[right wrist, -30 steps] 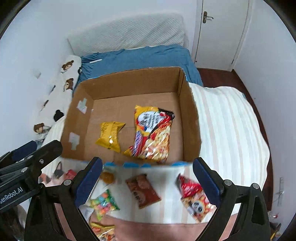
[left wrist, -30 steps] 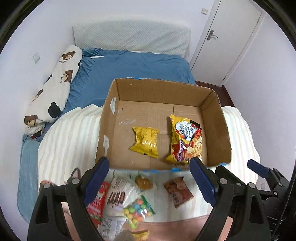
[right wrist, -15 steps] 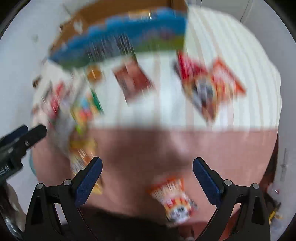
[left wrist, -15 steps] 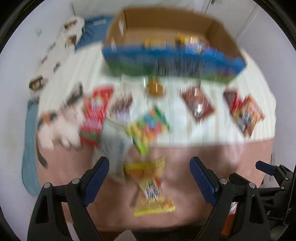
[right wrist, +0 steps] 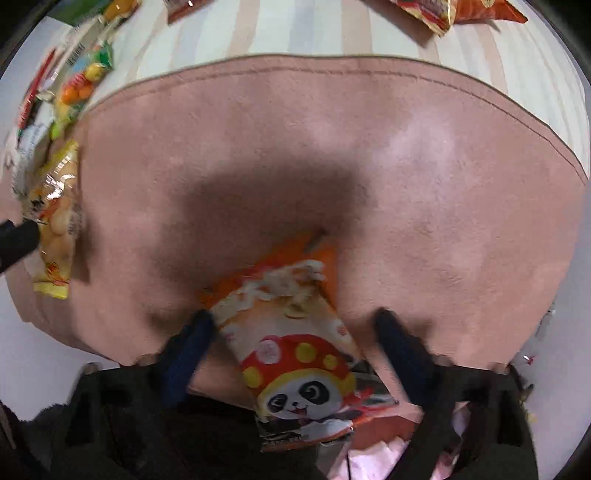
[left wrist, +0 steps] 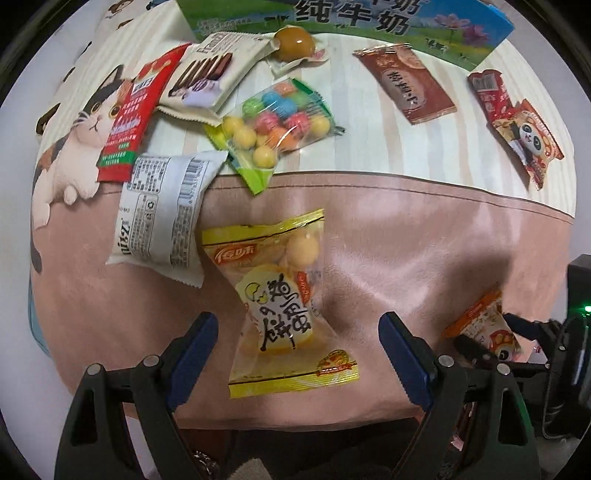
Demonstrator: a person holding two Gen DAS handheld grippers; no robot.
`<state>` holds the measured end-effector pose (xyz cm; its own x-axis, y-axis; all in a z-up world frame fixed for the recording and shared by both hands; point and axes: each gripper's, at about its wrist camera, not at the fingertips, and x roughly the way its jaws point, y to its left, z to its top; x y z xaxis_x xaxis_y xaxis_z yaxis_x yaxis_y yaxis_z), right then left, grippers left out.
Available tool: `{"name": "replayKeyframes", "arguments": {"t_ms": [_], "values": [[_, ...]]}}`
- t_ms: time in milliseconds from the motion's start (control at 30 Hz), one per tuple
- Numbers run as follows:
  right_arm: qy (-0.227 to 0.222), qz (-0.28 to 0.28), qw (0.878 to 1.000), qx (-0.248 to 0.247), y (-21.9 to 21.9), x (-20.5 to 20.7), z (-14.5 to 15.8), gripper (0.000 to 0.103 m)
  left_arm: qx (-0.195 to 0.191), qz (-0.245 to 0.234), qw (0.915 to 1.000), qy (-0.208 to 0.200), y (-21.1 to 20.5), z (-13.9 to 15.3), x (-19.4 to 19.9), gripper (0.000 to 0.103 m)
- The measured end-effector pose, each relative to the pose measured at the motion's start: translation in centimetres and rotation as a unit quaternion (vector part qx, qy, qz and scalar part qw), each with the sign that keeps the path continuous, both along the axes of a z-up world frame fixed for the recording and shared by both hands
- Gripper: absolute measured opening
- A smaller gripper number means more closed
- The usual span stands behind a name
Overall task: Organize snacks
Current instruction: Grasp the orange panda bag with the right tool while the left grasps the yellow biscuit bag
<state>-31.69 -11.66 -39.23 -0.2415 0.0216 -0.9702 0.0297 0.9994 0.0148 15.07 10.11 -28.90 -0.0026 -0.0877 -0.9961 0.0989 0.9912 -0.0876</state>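
Observation:
A yellow snack bag lies flat on the pink blanket, between the spread fingers of my left gripper, which is open and points down at it without pressing it. My right gripper straddles an orange panda snack bag at the blanket's near edge. Its jaws are closing; the left pad is at the bag's edge and the right pad still stands clear. That orange bag also shows at the right of the left wrist view. The printed side of the box is at the top.
Several more snacks lie on the striped cover: a bag of coloured balls, a white packet, a red packet, a chocolate-stick pack, a brown packet and red panda packets. The bed edge runs just below both grippers.
Both grippers have dropped from above the open box to the near pink blanket. The right jaws have narrowed around the orange panda bag; the left jaws stay wide over the yellow bag.

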Motion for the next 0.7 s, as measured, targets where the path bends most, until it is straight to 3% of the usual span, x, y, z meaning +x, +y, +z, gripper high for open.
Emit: {"name": "replayKeyframes", "arguments": {"t_ms": [200,367,400,500,700], "values": [[-0.032,-0.068,0.997,0.026,-0.8,0.1,0.9,0.064,0.004,0.024,0.9997,0.003,1.9,-0.3,-0.1,0.089],[-0.078,-0.167,0.982,0.048,-2.6,1.6,2.3,0.064,-0.002,0.049,0.9986,0.022,3.7,-1.1,0.3,0.089],[-0.084,-0.191,0.976,0.056,-3.1,1.9,2.4,0.066,-0.006,0.055,0.998,0.029,4.0,-1.5,0.5,0.089],[-0.066,-0.216,0.971,0.083,-3.6,2.3,1.8,0.091,-0.025,0.069,0.9955,0.06,4.8,-3.0,0.9,0.089],[-0.051,-0.204,0.974,0.082,-2.8,1.8,1.7,0.092,-0.055,0.089,0.9867,0.125,5.0,-7.3,1.0,0.089]]}}
